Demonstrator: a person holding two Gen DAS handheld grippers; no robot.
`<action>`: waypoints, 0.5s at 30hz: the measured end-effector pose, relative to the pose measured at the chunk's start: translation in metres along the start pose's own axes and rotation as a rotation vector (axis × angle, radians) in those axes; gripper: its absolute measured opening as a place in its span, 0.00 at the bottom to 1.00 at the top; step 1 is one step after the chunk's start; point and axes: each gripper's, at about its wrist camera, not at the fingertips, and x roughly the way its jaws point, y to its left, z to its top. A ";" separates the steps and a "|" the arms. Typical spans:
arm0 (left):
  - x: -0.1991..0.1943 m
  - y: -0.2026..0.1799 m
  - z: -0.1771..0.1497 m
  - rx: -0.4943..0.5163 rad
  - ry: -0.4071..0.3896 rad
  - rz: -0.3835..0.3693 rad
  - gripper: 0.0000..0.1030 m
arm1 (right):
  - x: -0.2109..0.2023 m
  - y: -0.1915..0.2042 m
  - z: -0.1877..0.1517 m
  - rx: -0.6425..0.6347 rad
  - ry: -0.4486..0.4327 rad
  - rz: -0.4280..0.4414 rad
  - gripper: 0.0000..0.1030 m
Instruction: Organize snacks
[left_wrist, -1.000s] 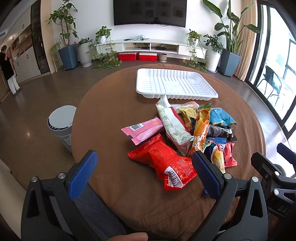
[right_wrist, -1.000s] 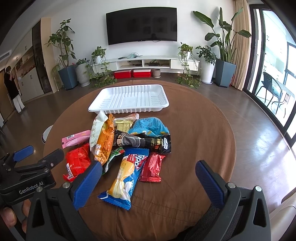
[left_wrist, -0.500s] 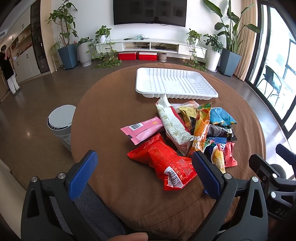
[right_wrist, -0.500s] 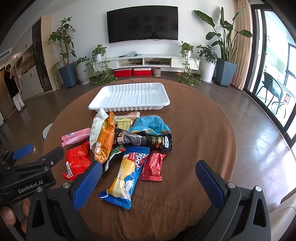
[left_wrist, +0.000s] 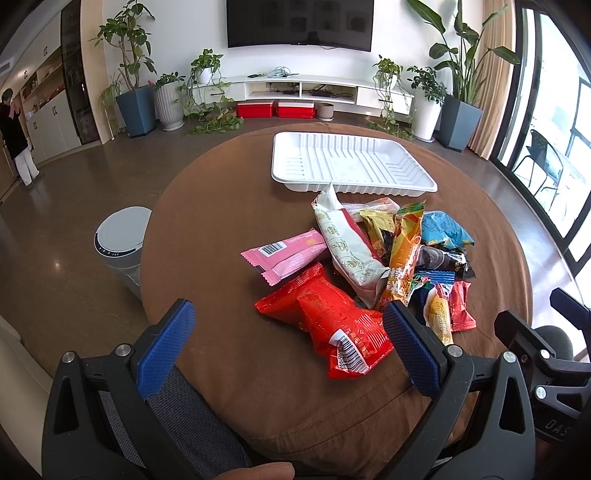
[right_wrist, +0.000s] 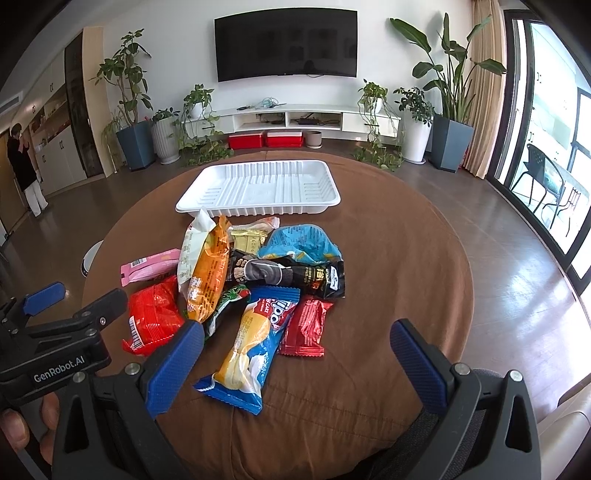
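A pile of snack packets lies on the round brown table (left_wrist: 229, 206). A red packet (left_wrist: 328, 321) is nearest my left gripper (left_wrist: 291, 347), which is open and empty just short of it. A pink packet (left_wrist: 288, 254) and a cream packet (left_wrist: 347, 247) lie behind. My right gripper (right_wrist: 295, 362) is open and empty, with the blue cake packet (right_wrist: 251, 350) between its fingers and a small dark red packet (right_wrist: 306, 325) beside. An empty white tray (right_wrist: 258, 184) sits at the far side; it also shows in the left wrist view (left_wrist: 347, 162).
A grey bin (left_wrist: 120, 240) stands on the floor left of the table. The left gripper shows at the left edge of the right wrist view (right_wrist: 55, 332). Plants, a TV shelf and a person stand far behind.
Both grippers have shifted only slightly over the table. The snacks and tray have not moved.
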 end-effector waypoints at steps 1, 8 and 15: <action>0.000 0.000 0.000 0.000 0.000 0.000 1.00 | 0.000 0.000 0.000 -0.002 0.004 -0.001 1.00; 0.002 0.001 0.002 0.003 0.007 0.001 1.00 | -0.001 0.001 0.003 -0.006 0.021 -0.007 1.00; 0.001 0.000 0.002 0.006 0.016 0.002 1.00 | 0.000 0.001 0.003 -0.007 0.024 -0.007 1.00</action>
